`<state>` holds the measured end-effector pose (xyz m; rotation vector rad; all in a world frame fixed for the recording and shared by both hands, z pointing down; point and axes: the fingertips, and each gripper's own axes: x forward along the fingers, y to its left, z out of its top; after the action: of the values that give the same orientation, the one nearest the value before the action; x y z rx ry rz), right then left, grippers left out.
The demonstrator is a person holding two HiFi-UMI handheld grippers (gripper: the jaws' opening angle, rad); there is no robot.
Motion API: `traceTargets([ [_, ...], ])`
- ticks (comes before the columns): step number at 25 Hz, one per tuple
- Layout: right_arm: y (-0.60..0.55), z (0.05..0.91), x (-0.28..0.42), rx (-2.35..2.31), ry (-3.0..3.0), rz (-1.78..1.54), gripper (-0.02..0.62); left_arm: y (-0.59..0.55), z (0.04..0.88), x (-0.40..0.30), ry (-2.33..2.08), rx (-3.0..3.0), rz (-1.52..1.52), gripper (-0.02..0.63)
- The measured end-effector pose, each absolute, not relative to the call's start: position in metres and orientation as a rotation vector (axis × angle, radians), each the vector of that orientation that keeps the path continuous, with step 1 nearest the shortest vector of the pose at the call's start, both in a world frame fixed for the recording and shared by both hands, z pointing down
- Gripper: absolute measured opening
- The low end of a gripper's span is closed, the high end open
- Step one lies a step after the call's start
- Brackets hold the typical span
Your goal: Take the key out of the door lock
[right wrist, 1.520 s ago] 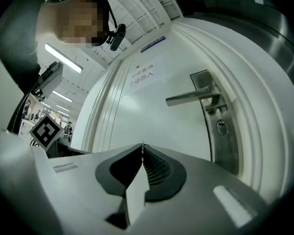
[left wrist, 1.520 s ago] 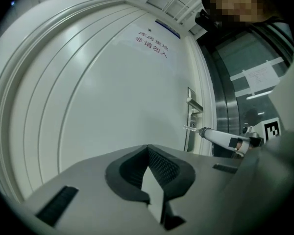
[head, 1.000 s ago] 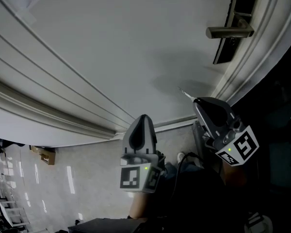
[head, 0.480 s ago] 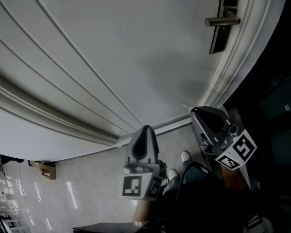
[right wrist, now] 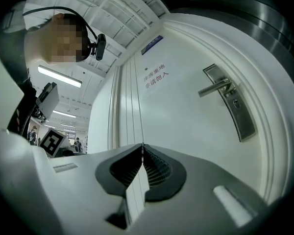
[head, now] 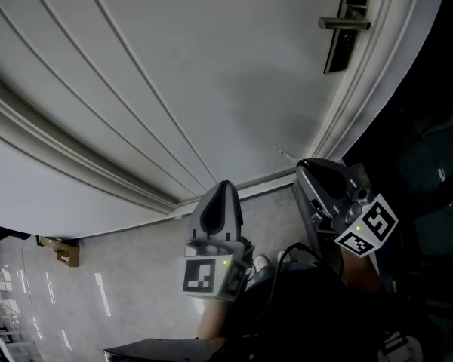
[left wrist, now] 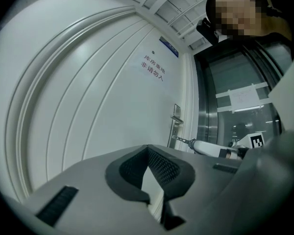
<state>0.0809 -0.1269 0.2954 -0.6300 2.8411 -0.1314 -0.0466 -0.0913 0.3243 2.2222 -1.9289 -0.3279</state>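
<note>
I count one white panelled door filling most of the head view. On it there is one lever handle on one long lock plate, with one keyhole that looks bare to me.

I have two grippers. The left gripper is clenched on nothing, its pads meeting at the tip. The right gripper is closed with one key pinched at its tip. The thin shaft pokes forward, well apart from the lock and low beside the door's edge moulding.

I judge the key to be light, stiff metal, smooth enough to twist or slip. It is best gripped across the flat faces of its head, leaving the blade free.
</note>
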Motion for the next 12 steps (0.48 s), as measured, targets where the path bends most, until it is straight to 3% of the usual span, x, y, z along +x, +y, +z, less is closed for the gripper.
traceTargets([
  [12, -0.139, 0.294, 0.102, -0.64, 2.844, -0.107, 0.011, -0.108, 0.316, -0.027, -1.951, 2.244, -0.331, -0.002],
])
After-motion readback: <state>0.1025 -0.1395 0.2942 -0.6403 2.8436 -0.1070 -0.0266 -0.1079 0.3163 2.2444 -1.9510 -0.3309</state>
